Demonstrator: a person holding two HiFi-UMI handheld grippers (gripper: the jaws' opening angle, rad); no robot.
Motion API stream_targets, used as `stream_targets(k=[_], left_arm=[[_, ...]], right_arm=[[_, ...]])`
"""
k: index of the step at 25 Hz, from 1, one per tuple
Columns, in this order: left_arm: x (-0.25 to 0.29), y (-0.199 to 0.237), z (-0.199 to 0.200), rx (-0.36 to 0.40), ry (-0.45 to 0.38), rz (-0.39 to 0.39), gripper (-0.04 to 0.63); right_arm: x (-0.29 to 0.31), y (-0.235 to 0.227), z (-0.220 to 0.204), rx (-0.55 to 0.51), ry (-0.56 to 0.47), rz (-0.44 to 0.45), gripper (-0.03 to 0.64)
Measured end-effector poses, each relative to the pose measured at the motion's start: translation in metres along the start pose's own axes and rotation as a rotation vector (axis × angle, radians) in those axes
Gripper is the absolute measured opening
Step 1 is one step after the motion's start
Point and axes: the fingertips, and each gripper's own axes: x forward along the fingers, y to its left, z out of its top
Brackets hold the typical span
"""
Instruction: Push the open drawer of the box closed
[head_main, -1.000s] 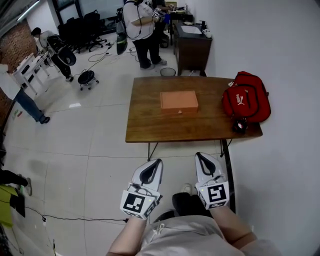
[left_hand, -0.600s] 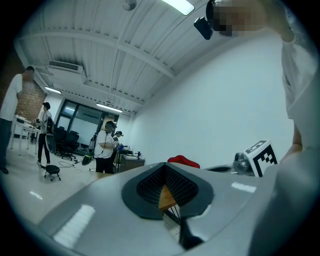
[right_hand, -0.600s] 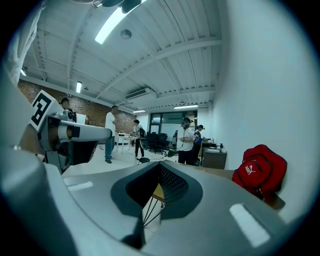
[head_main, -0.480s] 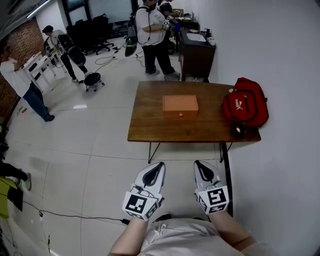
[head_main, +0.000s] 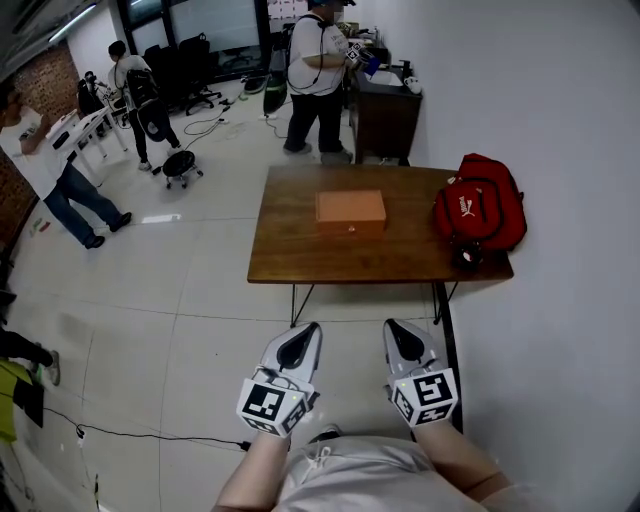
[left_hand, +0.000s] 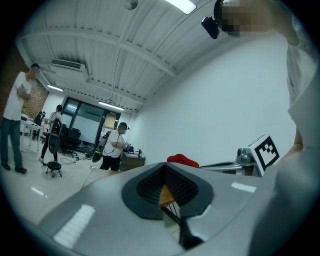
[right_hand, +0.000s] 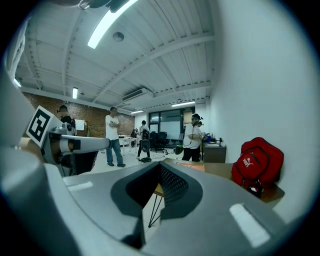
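Fig.: L gripper (head_main: 310, 327) & R gripper (head_main: 393, 325), jaws together, empty, were well short of orange box (head_main: 351, 208) on table (head_main: 300, 258) ahead; best approach: shut tips square to drawer front (head_main: 351, 227), push straight

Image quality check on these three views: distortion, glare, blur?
Head view: barrel distortion, a bright glare patch on the floor, table sharp. Left gripper view: round fisheye vignette, ceiling light blown out. Right gripper view: same vignette, light strip clipped, red backpack sharp.
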Motion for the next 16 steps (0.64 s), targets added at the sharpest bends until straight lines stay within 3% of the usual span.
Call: stream_targets(k=[16], left_arm=[[-0.001, -0.0093, 0.0039, 0.034, 0.008, -0.013, 0.006]], right_arm=[[-0.0071, 0.0022, 0.001, 0.001, -0.006, 0.004, 0.008]])
